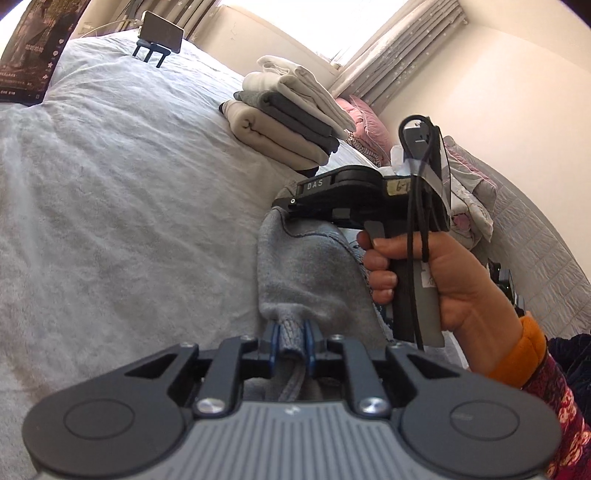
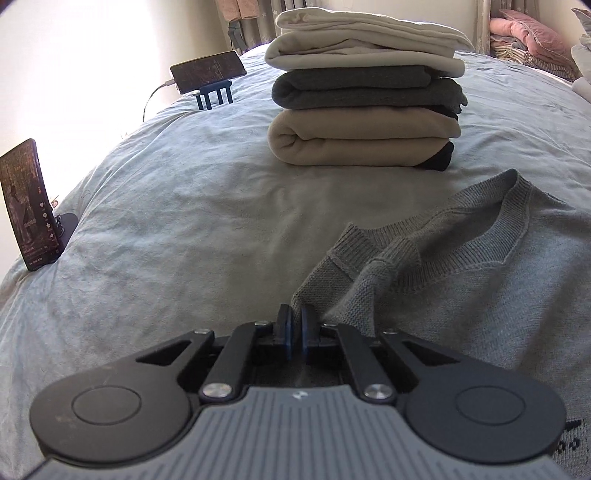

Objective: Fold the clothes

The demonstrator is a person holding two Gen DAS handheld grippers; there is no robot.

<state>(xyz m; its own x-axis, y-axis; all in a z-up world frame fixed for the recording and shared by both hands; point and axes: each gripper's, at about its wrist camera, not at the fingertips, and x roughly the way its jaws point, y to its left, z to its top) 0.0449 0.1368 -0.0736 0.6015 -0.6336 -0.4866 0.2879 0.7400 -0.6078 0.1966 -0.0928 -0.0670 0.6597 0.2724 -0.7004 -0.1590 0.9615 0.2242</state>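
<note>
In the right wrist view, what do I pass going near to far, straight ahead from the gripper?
right gripper, shut on the edge of the grey sweater → bare stretch of bedspread → stack of folded clothes → curtains at the back.

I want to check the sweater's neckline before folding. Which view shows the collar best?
The right wrist view: the grey sweater's collar lies open and unobstructed on the bed. The left wrist view shows only bunched fabric; the collar is not visible there.
</note>
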